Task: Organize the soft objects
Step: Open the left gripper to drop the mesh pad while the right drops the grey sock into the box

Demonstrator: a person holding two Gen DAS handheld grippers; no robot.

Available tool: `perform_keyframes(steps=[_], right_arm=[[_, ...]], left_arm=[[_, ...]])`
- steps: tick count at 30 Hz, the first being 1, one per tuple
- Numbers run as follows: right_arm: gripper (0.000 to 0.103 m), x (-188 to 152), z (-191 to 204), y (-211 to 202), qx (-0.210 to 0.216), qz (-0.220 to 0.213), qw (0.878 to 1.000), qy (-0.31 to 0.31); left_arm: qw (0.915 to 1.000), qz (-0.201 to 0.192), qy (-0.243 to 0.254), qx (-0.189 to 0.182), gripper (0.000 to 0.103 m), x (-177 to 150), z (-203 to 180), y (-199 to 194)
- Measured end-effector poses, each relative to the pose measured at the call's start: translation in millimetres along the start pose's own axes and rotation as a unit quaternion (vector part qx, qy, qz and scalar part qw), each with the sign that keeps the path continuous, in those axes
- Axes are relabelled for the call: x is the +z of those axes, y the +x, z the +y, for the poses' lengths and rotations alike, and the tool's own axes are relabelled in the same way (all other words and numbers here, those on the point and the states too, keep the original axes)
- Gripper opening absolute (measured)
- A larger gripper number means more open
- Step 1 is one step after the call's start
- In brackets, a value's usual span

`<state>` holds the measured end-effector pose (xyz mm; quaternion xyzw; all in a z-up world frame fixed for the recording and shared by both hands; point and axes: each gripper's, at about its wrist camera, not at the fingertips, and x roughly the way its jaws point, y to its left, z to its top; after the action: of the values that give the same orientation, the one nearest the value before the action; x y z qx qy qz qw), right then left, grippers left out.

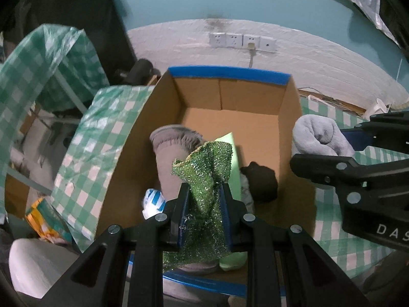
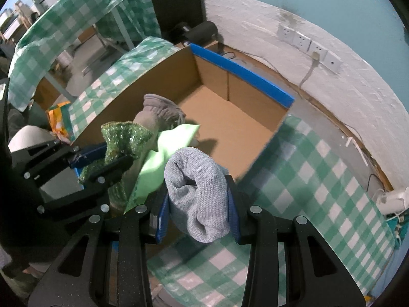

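My left gripper [image 1: 204,189] is shut on a glittery green cloth [image 1: 204,168] and holds it above the open cardboard box [image 1: 230,97] with blue-taped rims. In the box lie a grey boot [image 1: 173,151], a light green cloth [image 1: 234,153], a black soft item [image 1: 263,181] and a blue-white item [image 1: 153,202]. My right gripper [image 2: 199,197] is shut on a rolled grey-blue towel [image 2: 196,186], held over the box's near right corner; the towel also shows in the left wrist view [image 1: 319,138]. The left gripper with the green cloth [image 2: 122,138] shows in the right wrist view.
The box [image 2: 230,117] stands on a table with a green-white checked cover [image 2: 319,168]. A second checked table [image 1: 38,58] stands to the left. Wall sockets [image 1: 242,41] sit on the white wall behind. An orange packet [image 1: 41,215] lies below left.
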<state>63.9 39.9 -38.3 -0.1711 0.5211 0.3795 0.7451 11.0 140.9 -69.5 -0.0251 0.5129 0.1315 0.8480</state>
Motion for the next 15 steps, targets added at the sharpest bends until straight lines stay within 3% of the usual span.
perform_keyframes(steps=[7,11,15], right_arm=[[0.04,5.8,3.6,22.0,0.016,0.007,1.0,0.011],[0.049,5.3,1.2,24.3,0.013,0.005,1.0,0.019],[0.061,6.4,-2.8,19.2,0.012,-0.003,1.0,0.026]], left_arm=[[0.9996,0.018,-0.019,-0.012,0.03,-4.8,9.3,12.9],[0.9998,0.014,-0.016,-0.007,0.051,-4.3,9.7,11.4],[0.9999,0.004,-0.012,0.008,0.064,-2.5,9.5,5.1]])
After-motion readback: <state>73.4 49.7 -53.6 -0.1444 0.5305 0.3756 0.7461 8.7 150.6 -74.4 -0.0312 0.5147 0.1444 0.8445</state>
